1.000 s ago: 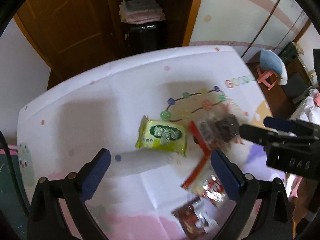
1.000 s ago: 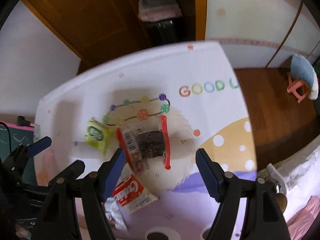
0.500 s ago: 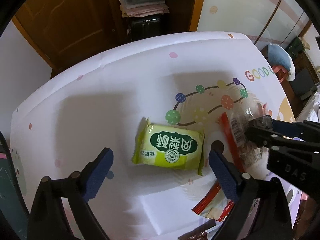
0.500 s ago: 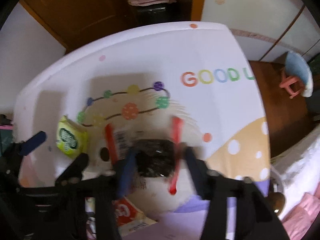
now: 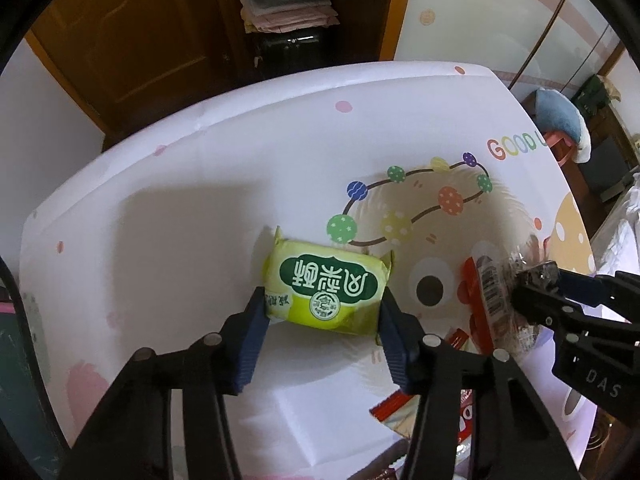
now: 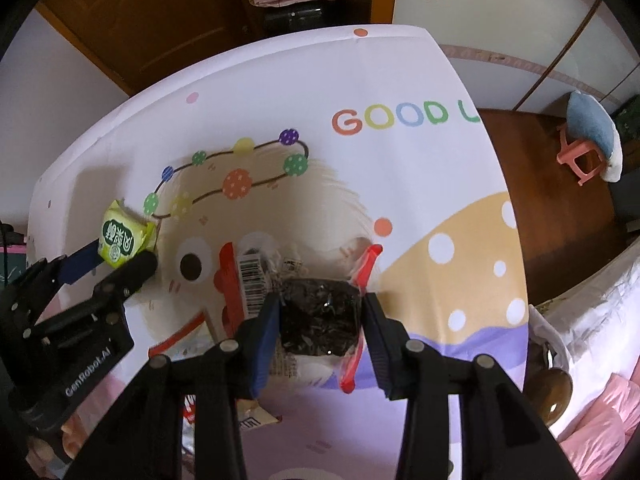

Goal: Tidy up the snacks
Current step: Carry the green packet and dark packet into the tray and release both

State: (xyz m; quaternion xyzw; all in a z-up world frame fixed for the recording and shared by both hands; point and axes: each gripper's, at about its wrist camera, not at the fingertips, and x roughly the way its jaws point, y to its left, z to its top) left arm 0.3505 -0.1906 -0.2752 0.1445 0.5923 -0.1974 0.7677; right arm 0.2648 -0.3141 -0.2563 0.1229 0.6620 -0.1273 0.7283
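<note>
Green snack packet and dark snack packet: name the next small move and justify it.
Probably lift both straight up. The left gripper is closing on the green snack packet, its pads at both ends; the right gripper clamps the dark snack packet. Both packets lie on the table.

We see the pastry pack point(image 5: 326, 284) on the table point(image 5: 180, 220), left of the snack bag point(image 6: 316, 316).

A red and white snack pack point(image 5: 404, 414) at the bottom of the left wrist picture was mostly hidden behind the left gripper's point(image 5: 322, 322) black arm, and the writing on the tablecloth point(image 6: 404, 114) was cut off after "GOOD".
</note>
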